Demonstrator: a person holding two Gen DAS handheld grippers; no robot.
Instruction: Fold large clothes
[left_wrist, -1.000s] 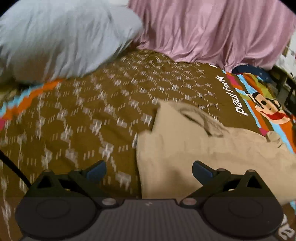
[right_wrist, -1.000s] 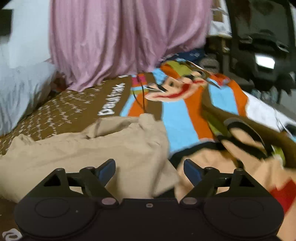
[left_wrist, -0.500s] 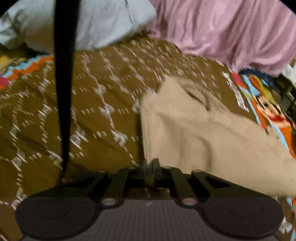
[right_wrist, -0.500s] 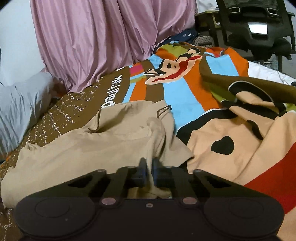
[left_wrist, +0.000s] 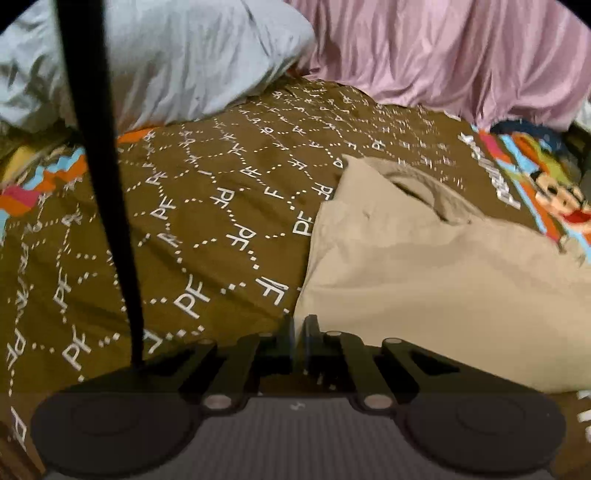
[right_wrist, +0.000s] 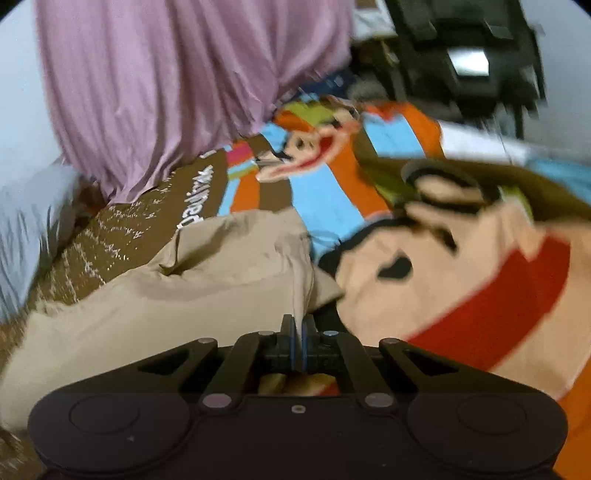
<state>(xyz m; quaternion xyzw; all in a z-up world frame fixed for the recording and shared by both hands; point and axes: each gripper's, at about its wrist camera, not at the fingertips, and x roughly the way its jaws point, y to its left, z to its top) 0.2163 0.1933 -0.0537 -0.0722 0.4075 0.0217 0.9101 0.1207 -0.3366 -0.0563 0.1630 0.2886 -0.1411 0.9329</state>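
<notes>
A large beige garment (left_wrist: 424, 266) lies spread on a bed with a brown patterned cover (left_wrist: 207, 206). My left gripper (left_wrist: 300, 325) is shut on the garment's near left corner. In the right wrist view the same garment (right_wrist: 192, 295) stretches to the left, and my right gripper (right_wrist: 297, 325) is shut on its near right edge, where the cloth bunches up into the jaws.
A grey pillow (left_wrist: 166, 55) lies at the head of the bed and a pink curtain (left_wrist: 461, 55) hangs behind. A black strap (left_wrist: 99, 166) crosses the left view. A colourful cartoon blanket (right_wrist: 461, 277) covers the right side; a black office chair (right_wrist: 465, 55) stands beyond.
Both grippers were open a second ago; both have closed on the beige garment's near edge. Since then both have lifted slightly and the views have shifted.
</notes>
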